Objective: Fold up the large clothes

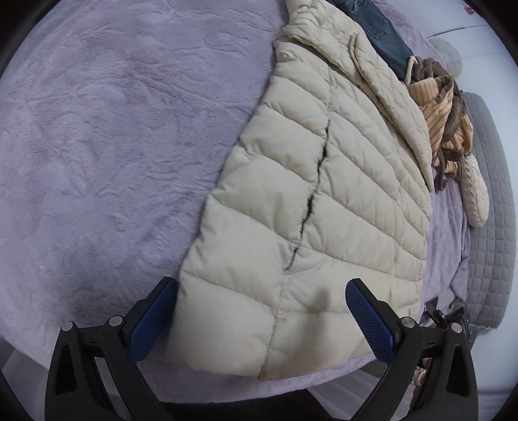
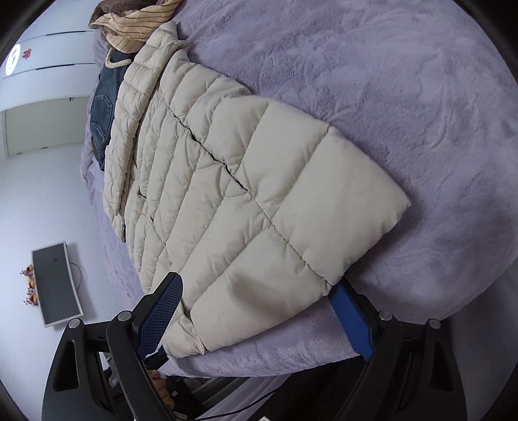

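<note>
**Ana:** Two hand-held grippers sit at the near edge of the bed, both over the hem of the cream puffer jacket [image 1: 291, 194]. The left hand-held gripper [image 1: 262, 311] has its jaws spread wide, one blue pad off the jacket's side edge over the lilac blanket [image 1: 113, 145], the other above the quilting. Nothing is pinched.

**Ben:** And the right hand-held gripper [image 2: 259, 311]?

**Ana:** Released as well. Its jaws straddle the hem corner, with the far pad partly tucked behind the fabric. I see no squeeze on the cloth.

**Ben:** So which step is this?

**Ana:** I judge it as the approach before the first grasp. The jacket lies flat, front up, zip line running away from the near edge toward the far end of the bed, one sleeve laid along its side.

**Ben:** What does the next move need?

**Ana:** Each pair of jaws probably has to dip to the hem and close on both layers, one near each bottom corner, before lifting the hem toward the collar. The padding is thick and slippery, so a shallow bite may slide off.

**Ben:** Anything in the way farther out?

**Ana:** Beyond the collar lie a pair of jeans [image 1: 382, 29] and a striped brown-and-tan garment [image 1: 443, 107], touching or just beside the jacket's far end. A fold carried too far could land on them.
</note>
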Demonstrator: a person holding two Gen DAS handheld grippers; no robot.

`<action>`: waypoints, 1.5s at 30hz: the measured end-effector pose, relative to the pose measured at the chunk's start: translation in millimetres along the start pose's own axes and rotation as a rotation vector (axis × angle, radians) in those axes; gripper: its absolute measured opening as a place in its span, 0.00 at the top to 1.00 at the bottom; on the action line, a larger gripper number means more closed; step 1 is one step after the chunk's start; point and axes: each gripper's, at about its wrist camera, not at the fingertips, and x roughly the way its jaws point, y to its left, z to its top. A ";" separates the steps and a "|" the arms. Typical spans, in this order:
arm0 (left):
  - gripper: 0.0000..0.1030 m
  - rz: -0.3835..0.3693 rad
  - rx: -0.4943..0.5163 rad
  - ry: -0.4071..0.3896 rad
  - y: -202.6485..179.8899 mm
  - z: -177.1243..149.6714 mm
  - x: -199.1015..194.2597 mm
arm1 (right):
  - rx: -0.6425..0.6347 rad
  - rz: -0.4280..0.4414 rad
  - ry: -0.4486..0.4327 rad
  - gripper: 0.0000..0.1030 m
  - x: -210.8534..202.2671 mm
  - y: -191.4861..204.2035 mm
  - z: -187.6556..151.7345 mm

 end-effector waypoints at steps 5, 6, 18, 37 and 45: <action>0.00 0.018 0.050 0.025 -16.7 -5.3 11.7 | 0.035 0.069 0.003 0.10 18.4 1.4 -5.3; 0.01 0.015 0.052 0.023 -15.9 -5.6 11.1 | 0.036 0.081 0.001 0.10 20.9 3.6 -6.5; 0.82 -0.032 0.003 0.030 -2.5 -2.0 -1.7 | 0.116 0.148 0.012 0.62 27.7 1.3 -1.8; 0.82 -0.230 0.019 -0.339 -111.6 136.8 -136.5 | -0.302 0.353 0.054 0.88 -31.9 182.6 122.2; 0.82 -0.145 0.030 -0.388 -149.5 226.2 -127.2 | -0.480 0.337 0.080 0.88 -14.2 282.2 210.6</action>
